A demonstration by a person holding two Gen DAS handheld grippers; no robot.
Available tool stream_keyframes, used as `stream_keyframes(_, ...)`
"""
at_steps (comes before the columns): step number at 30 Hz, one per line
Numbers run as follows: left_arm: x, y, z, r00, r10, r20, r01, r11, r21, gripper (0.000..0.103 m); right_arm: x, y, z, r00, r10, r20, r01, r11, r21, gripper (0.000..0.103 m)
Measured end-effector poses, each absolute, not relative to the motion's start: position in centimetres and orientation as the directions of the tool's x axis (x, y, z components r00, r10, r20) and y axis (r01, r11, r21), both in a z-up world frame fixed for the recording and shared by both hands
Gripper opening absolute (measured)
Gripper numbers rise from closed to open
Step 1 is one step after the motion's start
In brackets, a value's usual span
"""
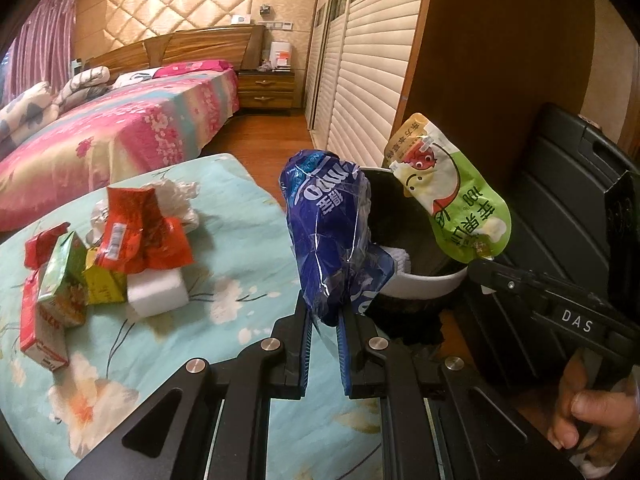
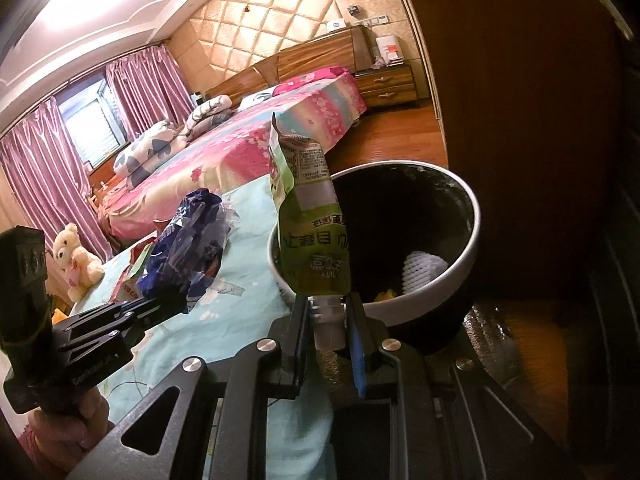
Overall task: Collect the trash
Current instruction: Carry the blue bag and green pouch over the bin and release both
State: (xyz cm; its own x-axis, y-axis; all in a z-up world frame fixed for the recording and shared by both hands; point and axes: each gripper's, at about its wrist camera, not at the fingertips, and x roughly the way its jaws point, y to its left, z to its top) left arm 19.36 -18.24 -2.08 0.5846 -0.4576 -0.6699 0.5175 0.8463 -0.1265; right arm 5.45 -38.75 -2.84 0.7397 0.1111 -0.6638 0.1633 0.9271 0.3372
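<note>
Two grippers (both clamped): left gripper (image 1: 325,322) one blue wrapper (image 1: 334,236); right gripper (image 2: 329,320) one green pouch (image 2: 310,236).

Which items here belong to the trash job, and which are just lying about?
Job: blue wrapper in left gripper; green pouch in right gripper; bin; red wrappers, cartons, foam block, tissue on table.

Bystanders: bed, teddy, nightstand.

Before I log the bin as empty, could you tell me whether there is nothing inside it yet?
No, the bin already holds a white foam net and a yellow scrap.
</note>
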Motion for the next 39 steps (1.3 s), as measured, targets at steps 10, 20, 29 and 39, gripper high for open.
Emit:
stream_keyframes(10,20.8,-20.1,-2.6,0.571,-0.462,-0.679,0.531,0.838,-0.124,0.01,5.8,-39.2,-3.0,0.727,0.095,-0.68,0.191,0.923,0.333,0.018)
stream_keyframes(20,22.3,-22.0,-3.0,0.55,-0.469,-0.691,0.548,0.827,-0.125,0.01,6.5,-39.8,-3.3,0.717,0.08,-0.692,0.215,0.92,0.329,0.018)
stream_keyframes(29,22.8,-23.6,-3.1,0.538,-0.476,-0.696,0.563,0.817,-0.124,0.01,7.3,-40.7,-3.3,0.703,0.077,-0.707,0.228,0.917,0.327,0.018)
stream_keyframes(39,22.9,-24.6,-3.2,0.515,-0.477,-0.712,0.573,0.809,-0.127,0.01,8.5,-41.7,-3.7,0.68,0.089,-0.728,0.235,0.914,0.33,0.018)
